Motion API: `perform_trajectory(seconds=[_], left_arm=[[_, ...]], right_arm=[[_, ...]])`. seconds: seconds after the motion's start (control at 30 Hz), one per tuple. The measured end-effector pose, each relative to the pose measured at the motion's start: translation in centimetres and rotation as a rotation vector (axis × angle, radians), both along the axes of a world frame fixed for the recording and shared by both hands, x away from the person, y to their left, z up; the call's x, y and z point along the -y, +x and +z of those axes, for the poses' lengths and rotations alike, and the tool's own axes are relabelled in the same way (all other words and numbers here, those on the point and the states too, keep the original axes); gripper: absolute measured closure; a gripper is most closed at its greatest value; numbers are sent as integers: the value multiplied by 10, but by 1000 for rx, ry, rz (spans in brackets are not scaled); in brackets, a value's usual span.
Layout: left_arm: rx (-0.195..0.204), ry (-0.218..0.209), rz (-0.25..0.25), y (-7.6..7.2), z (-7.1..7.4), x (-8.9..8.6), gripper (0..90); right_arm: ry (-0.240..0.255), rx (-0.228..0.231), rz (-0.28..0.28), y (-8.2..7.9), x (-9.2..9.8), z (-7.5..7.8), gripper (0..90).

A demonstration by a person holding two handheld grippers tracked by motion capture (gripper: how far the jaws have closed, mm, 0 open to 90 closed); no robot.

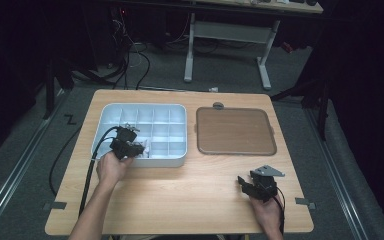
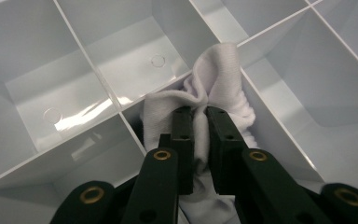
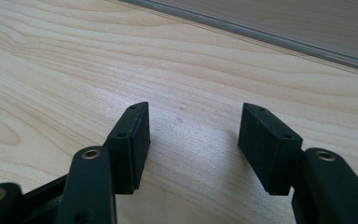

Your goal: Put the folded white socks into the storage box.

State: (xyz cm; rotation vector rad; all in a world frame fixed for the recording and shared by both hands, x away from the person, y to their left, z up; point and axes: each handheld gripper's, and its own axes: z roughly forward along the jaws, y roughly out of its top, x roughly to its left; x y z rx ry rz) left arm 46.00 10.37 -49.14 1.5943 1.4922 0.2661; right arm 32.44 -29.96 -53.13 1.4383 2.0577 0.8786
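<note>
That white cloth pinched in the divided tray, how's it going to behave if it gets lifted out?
Probably floppy: the white cloth bunches into folds where the left gripper pinches it. Likely light and not slippery, though it may drag on the tray's dividers.

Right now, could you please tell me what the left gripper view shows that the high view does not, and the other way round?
The left gripper view alone makes clear that the left claw is pinched shut on a white cloth bunched in one compartment of the white divided tray. The high view alone takes in the brown tray, the wooden table and the right claw resting apart, near the table's front edge. Both share the divided tray and the left claw reaching into it.
</note>
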Motion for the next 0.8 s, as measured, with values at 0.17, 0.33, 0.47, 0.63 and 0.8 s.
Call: perform_trajectory(seconds=[0.17,0.33,0.47,0.63,0.8], left_arm=[[-5,15,3,-1,-1,1,830],[-2,25,-8,-2,-2,3,829],[1,20,-24,-4,-1,3,818],[-32,-1,-50,-4,1,3,815],[-31,-9,-47,-5,2,2,775]], right_arm=[[0,0,0,0,0,0,439],[0,0,-1,0,0,0,439],[-1,1,1,0,0,0,439],[-1,1,1,0,0,0,438],[0,0,-1,0,0,0,439]])
